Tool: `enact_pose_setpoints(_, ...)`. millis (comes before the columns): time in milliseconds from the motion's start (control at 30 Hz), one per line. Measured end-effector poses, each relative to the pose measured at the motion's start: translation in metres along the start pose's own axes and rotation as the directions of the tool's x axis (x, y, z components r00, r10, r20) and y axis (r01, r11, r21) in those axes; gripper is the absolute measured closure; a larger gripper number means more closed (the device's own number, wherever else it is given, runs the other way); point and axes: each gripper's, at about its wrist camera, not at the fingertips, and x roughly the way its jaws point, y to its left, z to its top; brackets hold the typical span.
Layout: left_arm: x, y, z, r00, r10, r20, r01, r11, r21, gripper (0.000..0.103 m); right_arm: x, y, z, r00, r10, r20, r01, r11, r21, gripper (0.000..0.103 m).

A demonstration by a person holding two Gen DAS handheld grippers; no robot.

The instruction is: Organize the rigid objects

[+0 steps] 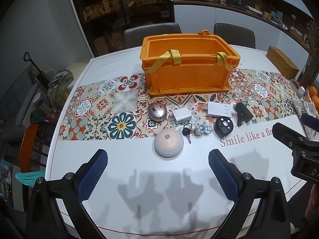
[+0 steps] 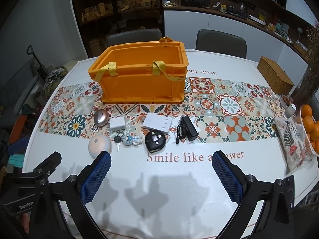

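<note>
An empty orange crate (image 1: 189, 67) (image 2: 143, 73) with yellow straps stands on the patterned runner. In front of it lie a pink-grey dome (image 1: 168, 145) (image 2: 99, 143), a rose-gold round gadget (image 1: 157, 109) (image 2: 101, 117), a white charger (image 1: 181, 116) (image 2: 117, 123), a key with a figurine keychain (image 1: 196, 130) (image 2: 128, 139), a black round gadget (image 1: 223, 127) (image 2: 155, 140), a white flat box (image 1: 218, 109) (image 2: 157, 123) and a black adapter (image 1: 242, 112) (image 2: 188, 128). My left gripper (image 1: 158, 159) is open and empty just before the dome. My right gripper (image 2: 161, 159) is open and empty over bare table.
A wicker box (image 2: 275, 77) stands at the far right. Oranges (image 2: 309, 125), a printed cushion (image 2: 291, 139) and a small cup (image 2: 290, 109) crowd the right edge. A phone (image 2: 289, 187) lies near the front right. Two chairs (image 2: 221, 41) stand behind the table.
</note>
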Motion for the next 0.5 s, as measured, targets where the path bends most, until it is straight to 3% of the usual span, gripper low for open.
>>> enact_pose_setpoints(500,0.0012,0.0006,0.0011,1.000,0.004,-0.005,-0.004,1.000,-0.007,0.000,0.0009,-0.0006,0.0023,1.000,0.002,-0.002,-0.002,1.000,0.000,0.001)
